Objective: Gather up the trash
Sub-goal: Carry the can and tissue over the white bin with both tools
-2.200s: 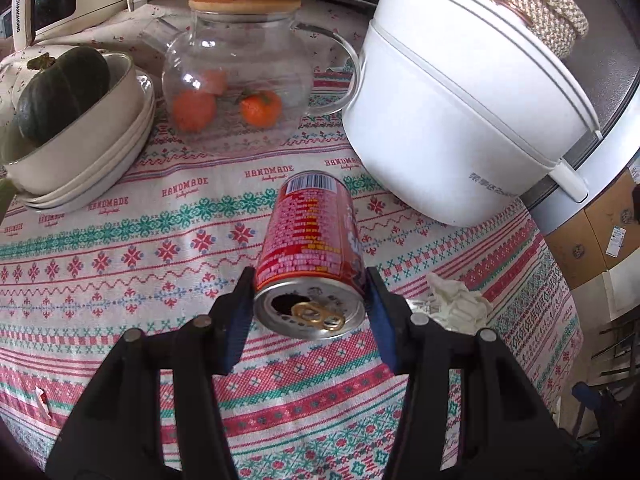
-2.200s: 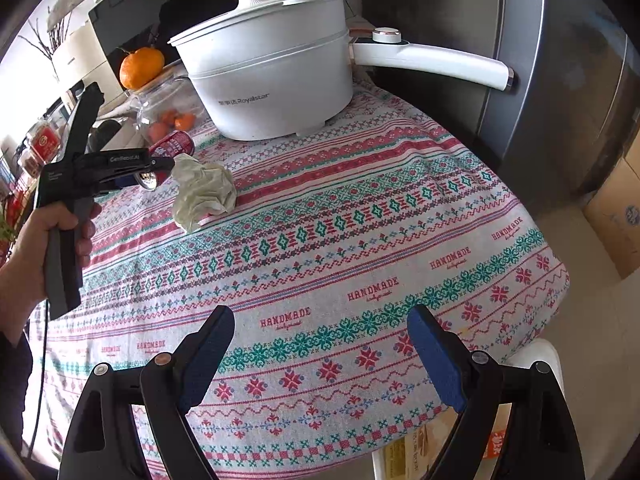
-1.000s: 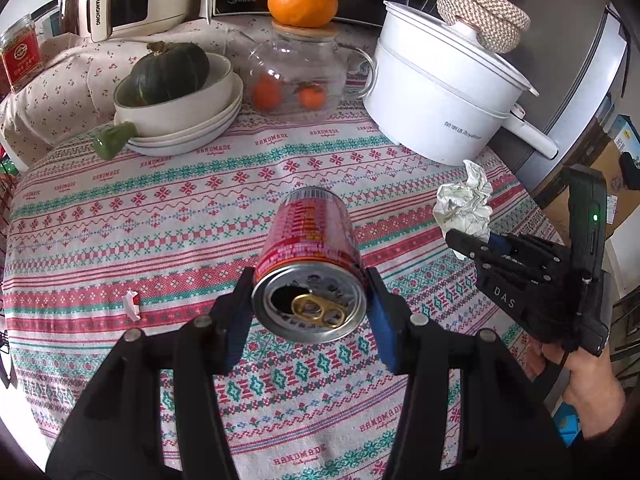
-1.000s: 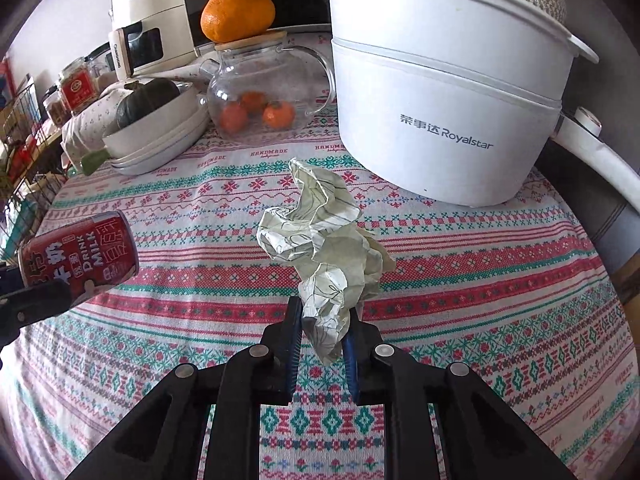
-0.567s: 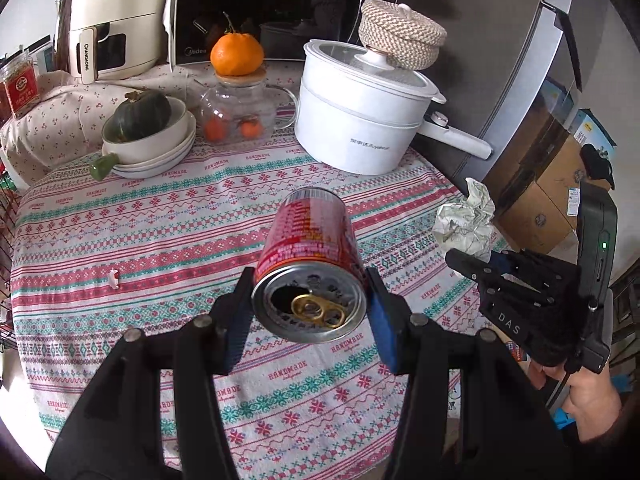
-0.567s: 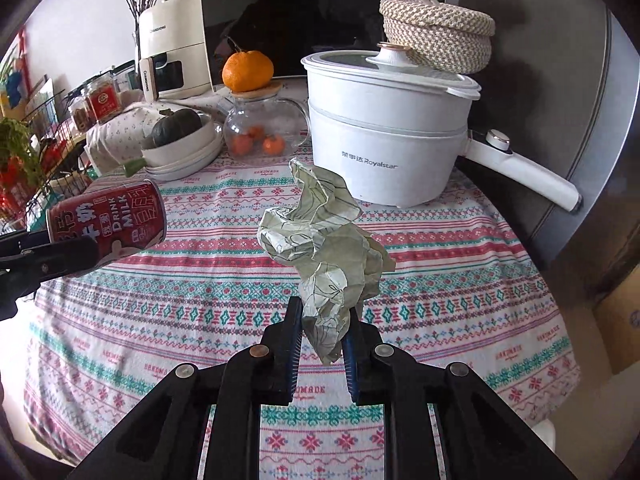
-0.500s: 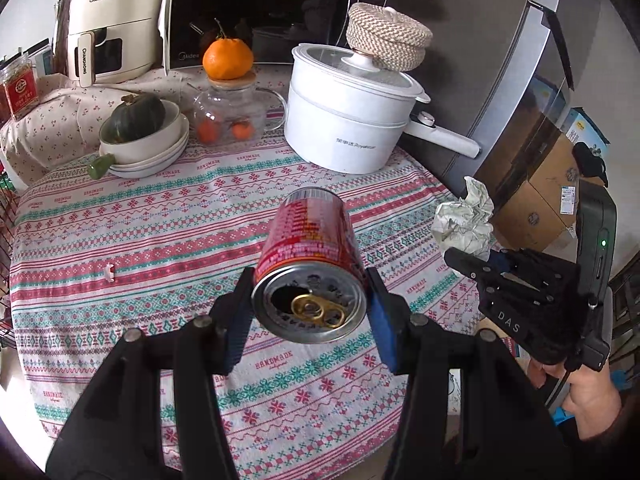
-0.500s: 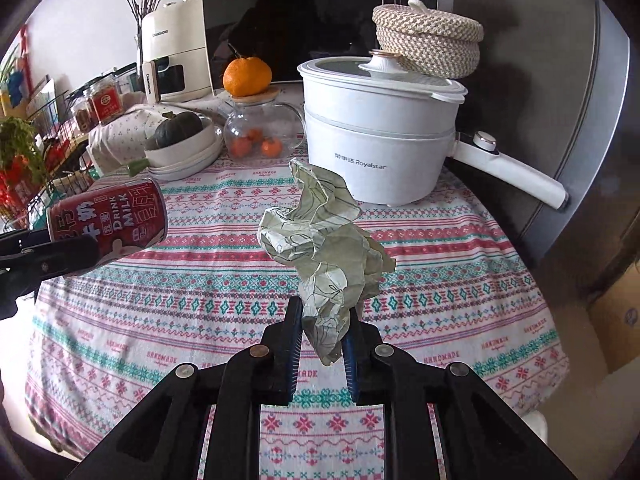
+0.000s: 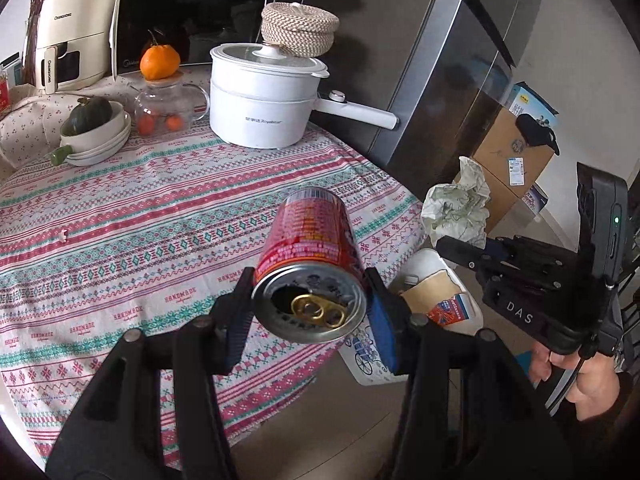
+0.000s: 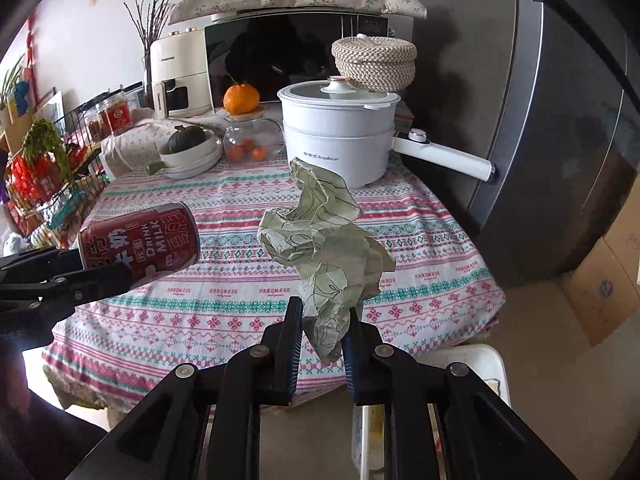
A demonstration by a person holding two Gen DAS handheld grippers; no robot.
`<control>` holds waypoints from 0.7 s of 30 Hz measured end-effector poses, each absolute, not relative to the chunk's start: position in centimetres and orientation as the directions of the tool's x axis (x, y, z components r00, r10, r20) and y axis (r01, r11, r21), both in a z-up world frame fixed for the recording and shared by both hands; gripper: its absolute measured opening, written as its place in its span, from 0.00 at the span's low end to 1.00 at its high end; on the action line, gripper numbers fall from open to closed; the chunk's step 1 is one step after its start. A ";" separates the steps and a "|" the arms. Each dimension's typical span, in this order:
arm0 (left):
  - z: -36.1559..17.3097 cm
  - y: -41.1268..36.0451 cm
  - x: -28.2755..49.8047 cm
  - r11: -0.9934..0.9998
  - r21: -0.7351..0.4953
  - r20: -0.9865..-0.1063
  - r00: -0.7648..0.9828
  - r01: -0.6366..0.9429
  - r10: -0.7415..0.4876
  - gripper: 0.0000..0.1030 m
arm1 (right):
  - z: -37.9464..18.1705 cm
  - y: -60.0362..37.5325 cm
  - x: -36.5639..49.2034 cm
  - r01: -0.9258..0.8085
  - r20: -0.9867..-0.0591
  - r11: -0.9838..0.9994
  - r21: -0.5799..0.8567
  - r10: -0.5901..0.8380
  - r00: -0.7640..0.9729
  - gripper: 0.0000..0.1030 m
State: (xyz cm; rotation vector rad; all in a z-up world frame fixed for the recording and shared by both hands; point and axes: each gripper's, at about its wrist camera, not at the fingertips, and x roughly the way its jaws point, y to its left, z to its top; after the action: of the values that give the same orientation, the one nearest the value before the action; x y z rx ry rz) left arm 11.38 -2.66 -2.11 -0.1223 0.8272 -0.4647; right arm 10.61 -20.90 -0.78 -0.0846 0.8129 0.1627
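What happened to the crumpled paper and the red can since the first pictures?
The right gripper closed on the crumpled paper and lifted it off the table. Both grippers then pulled back past the table's edge toward the white bin on the floor. The left gripper kept its grip on the red can throughout. The pot, teapot and bowls stayed put.

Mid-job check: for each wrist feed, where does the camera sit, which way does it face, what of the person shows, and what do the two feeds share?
Left wrist: on the left gripper, looking forward and down past the red can it clamps, over the table edge to the white bin; the right gripper and its hand show at right.
Right wrist: on the right gripper, facing the table and white pot past the crumpled paper it pinches; no hand clearly visible.
Shared: can, paper, pot, striped tablecloth.
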 end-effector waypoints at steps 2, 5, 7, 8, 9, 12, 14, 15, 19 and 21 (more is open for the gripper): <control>-2.3 -3.9 11.0 0.878 -0.298 -0.679 0.563 0.375 -0.471 0.53 | -1.1 -22.3 9.5 -0.157 -0.724 0.987 0.017 0.120 0.679 0.18; -2.9 -6.1 10.5 0.854 -0.310 -0.684 0.526 0.417 -0.505 0.53 | -2.0 -24.8 8.3 -0.091 -0.743 0.994 0.054 0.101 0.662 0.18; -3.4 -7.9 9.9 0.838 -0.304 -0.691 0.501 0.453 -0.521 0.53 | -2.2 -26.7 7.5 -0.050 -0.754 0.996 0.078 0.092 0.650 0.18; -3.7 -8.8 9.7 0.829 -0.301 -0.695 0.487 0.471 -0.529 0.53 | -2.4 -27.7 7.1 -0.031 -0.757 0.997 0.076 0.078 0.649 0.18; -4.0 -9.8 9.5 0.819 -0.302 -0.698 0.471 0.489 -0.539 0.53 | -2.6 -28.6 6.8 -0.007 -0.761 0.998 0.067 0.056 0.646 0.18; -5.2 -12.6 9.2 0.789 -0.310 -0.709 0.424 0.531 -0.564 0.53 | -4.0 -31.3 5.9 0.058 -0.792 0.997 0.052 0.006 0.611 0.18; -6.1 -14.6 8.9 0.772 -0.304 -0.720 0.396 0.558 -0.570 0.53 | -4.8 -32.8 5.2 0.093 -0.812 0.995 0.043 -0.019 0.583 0.18; -6.5 -15.5 8.9 0.765 -0.300 -0.726 0.384 0.570 -0.571 0.53 | -5.2 -33.5 4.8 0.106 -0.819 0.994 0.040 -0.028 0.573 0.18; -8.3 -18.9 8.6 0.738 -0.288 -0.748 0.338 0.611 -0.571 0.53 | -5.9 -36.3 3.2 0.155 -0.833 0.987 0.047 -0.047 0.550 0.18; -9.2 -20.4 8.6 0.728 -0.277 -0.761 0.320 0.627 -0.565 0.53 | -6.0 -37.6 2.5 0.179 -0.838 0.982 0.057 -0.050 0.543 0.18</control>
State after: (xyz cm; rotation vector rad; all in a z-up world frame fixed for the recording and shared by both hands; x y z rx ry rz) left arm 8.58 -20.40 -9.20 0.0732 0.9676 -0.7836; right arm 2.46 -37.63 -6.04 0.1414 0.9884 -0.1363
